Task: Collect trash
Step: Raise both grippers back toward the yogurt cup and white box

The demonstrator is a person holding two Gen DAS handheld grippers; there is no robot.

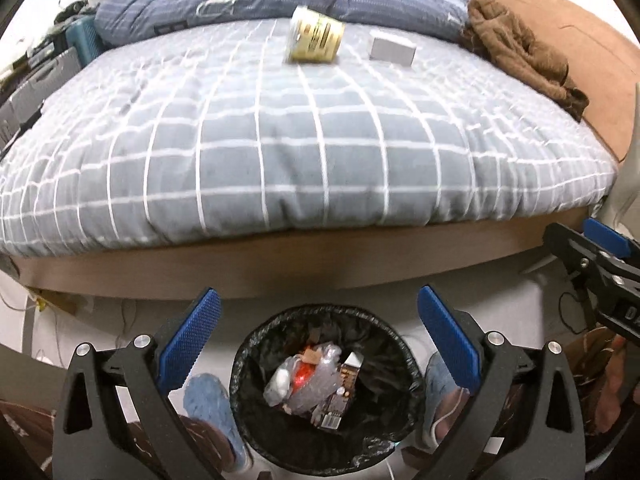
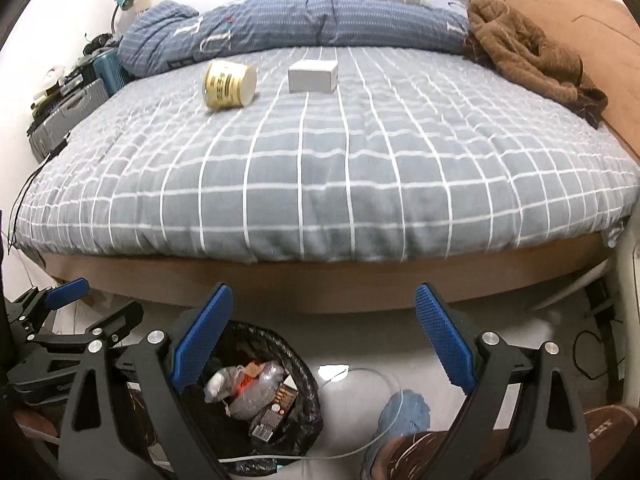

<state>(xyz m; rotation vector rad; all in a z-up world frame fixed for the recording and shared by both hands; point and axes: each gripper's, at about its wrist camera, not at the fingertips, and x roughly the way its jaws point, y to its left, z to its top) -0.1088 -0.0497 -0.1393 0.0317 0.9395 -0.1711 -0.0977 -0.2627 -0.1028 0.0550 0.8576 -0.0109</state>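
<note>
Both the left gripper [image 1: 319, 322] and the right gripper [image 2: 324, 320] stood wide open and empty above the bin [image 1: 256, 344]. The yellow tub [image 2: 229, 84] lay tipped in the upper left of the right wrist view, the grey box [image 2: 313, 76] just right of it on the bed [image 2: 360, 184]. We judged both light and rigid: grip the tub across its wall, the box across its short sides.

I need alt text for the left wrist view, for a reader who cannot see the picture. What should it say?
The open left gripper hangs above a black-lined trash bin holding wrappers and small packaging, on the floor in front of a bed. On the grey checked bed cover a yellow can lies on its side beside a small grey box. The right gripper shows at the right edge.
</note>
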